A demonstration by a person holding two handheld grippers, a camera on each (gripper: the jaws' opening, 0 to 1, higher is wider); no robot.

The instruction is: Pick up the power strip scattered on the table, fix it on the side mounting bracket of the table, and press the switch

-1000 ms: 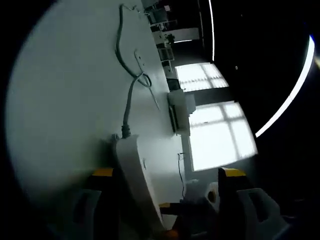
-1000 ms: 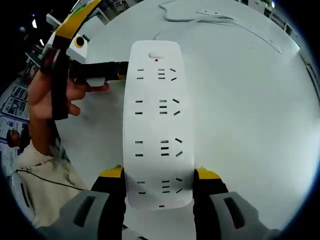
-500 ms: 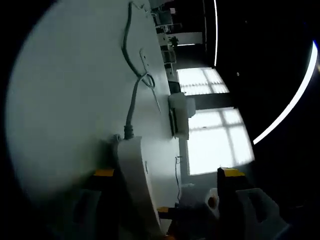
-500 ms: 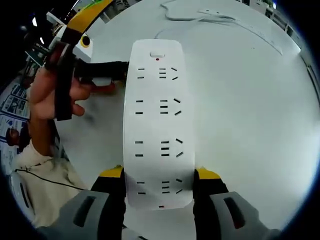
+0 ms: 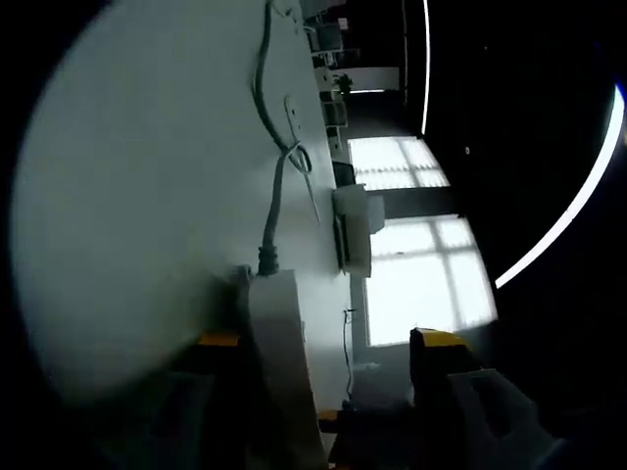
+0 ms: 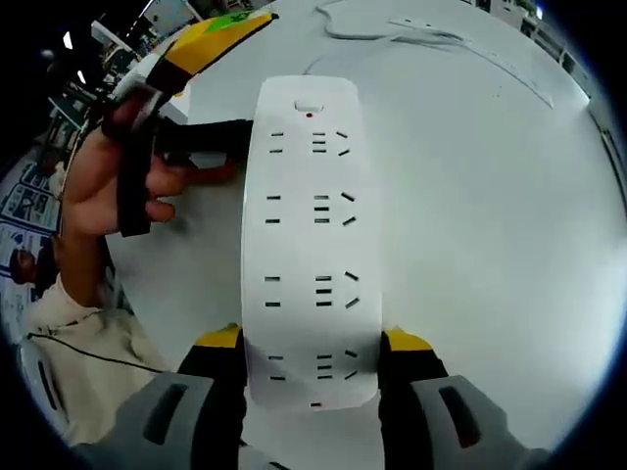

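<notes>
Right gripper view: white power strip (image 6: 312, 240) lies face up over the white table (image 6: 490, 245), long axis running away from the camera. Four rows of sockets visible along its face; a small switch with a red dot sits at the far end. The right gripper (image 6: 312, 343) has its two yellow-tipped jaws pressed against the strip's long sides at the near end, clamped on it.

Beside the strip's far end, on its left, the left gripper (image 6: 211, 142) comes in, held in a person's hand (image 6: 103, 181). Its dark jaw reaches the strip's left edge near the switch; yellow and green parts of its body stand above the hand. A pale sleeve (image 6: 69, 343) and a thin black wire lie below the hand.

Beyond the strip's far end, a grey cable (image 6: 392, 34) loops across the table toward a long flat white piece.

Left gripper view: heavily rolled, dim. The strip (image 5: 284, 377) is seen edge-on between the jaws, against the left jaw and apart from the right one; the left gripper (image 5: 328, 348) stands open around it. The strip's cord (image 5: 274, 211) leaves its far end and curls away over the table (image 5: 137, 196). Past the table edge, bright windows (image 5: 421, 264) and a white box-like unit (image 5: 355, 230).
</notes>
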